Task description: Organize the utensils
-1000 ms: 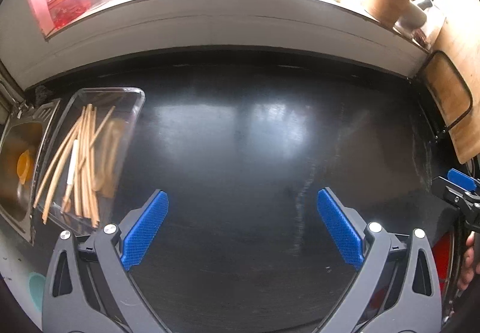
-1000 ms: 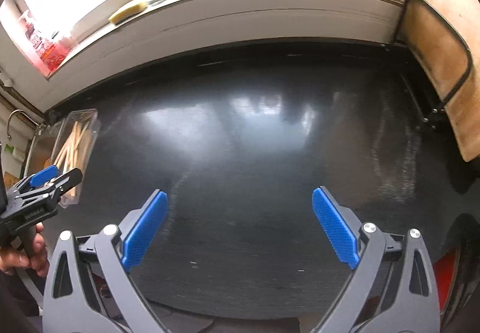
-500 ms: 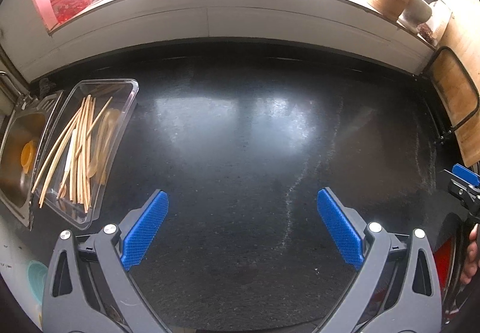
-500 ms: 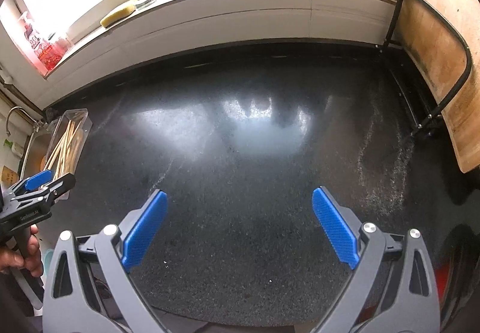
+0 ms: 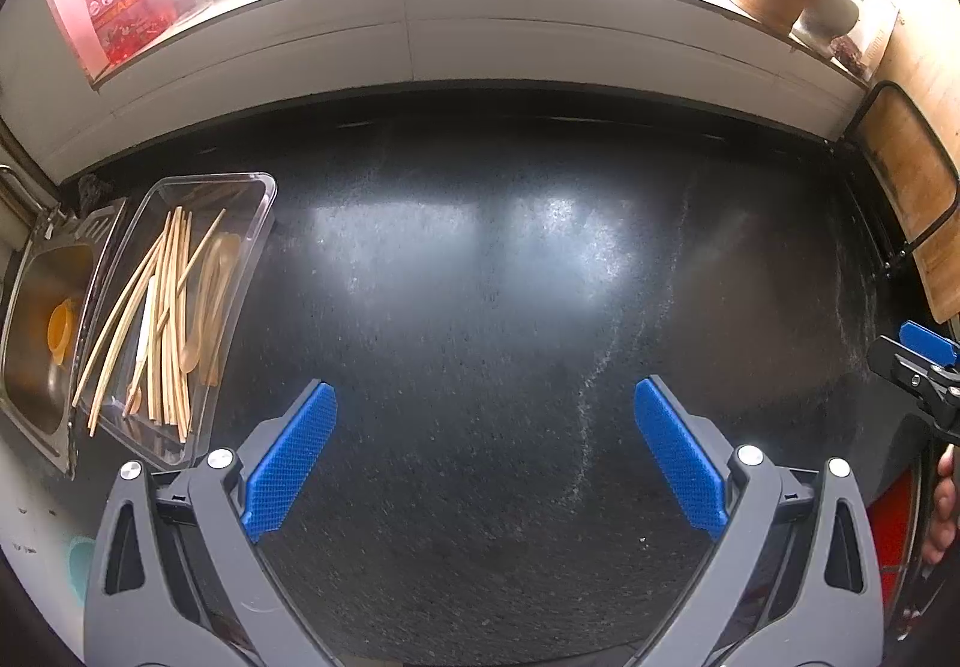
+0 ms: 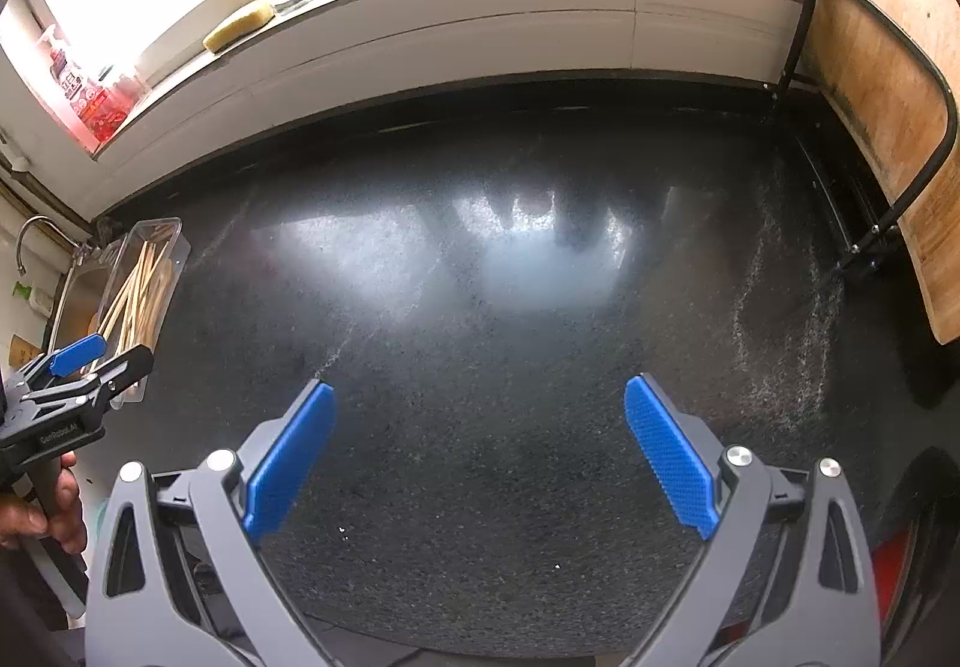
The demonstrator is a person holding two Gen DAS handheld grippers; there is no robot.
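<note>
At the counter's left edge, by the sink, a clear tray holds chopsticks pointing front to back. The left gripper is nearer, fingers wide apart and empty. The right gripper gapes empty too.

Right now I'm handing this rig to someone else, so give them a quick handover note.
Left hand-held gripper: open, holding nothing, above bare black counter.
Right hand-held gripper: open, holding nothing, also over the counter.
Utensils: chopsticks and wooden spoons lie loose and mixed in the clear plastic tray at the counter's left end, beside the sink.
Done: nothing visibly sorted.
Left: reach to the tray and sort chopsticks from spoons.
</note>
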